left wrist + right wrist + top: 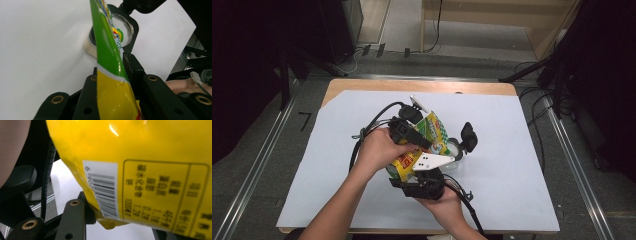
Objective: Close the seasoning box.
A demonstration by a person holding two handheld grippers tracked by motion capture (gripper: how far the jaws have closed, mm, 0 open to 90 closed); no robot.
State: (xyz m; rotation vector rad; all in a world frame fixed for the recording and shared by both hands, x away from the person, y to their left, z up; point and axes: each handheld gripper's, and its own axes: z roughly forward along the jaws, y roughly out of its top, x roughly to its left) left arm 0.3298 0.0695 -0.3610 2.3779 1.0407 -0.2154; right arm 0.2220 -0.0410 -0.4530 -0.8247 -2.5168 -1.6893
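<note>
The crinkly yellow-and-green foil snack bag (pixel 422 145) is held above the middle of the white sheet-covered table (pixel 512 190), just left of a clear glass jar (pixel 454 148) and its black lid (pixel 468 136). It looks light, soft, slippery and easily crushed, so the flat sealed edges are the best places to hold. The left gripper (pixel 117 75) is pinched on the bag's thin edge, hand arched over from the left. The right gripper (pixel 100 217) clamps the barcode corner from the near side, palm under.
</note>
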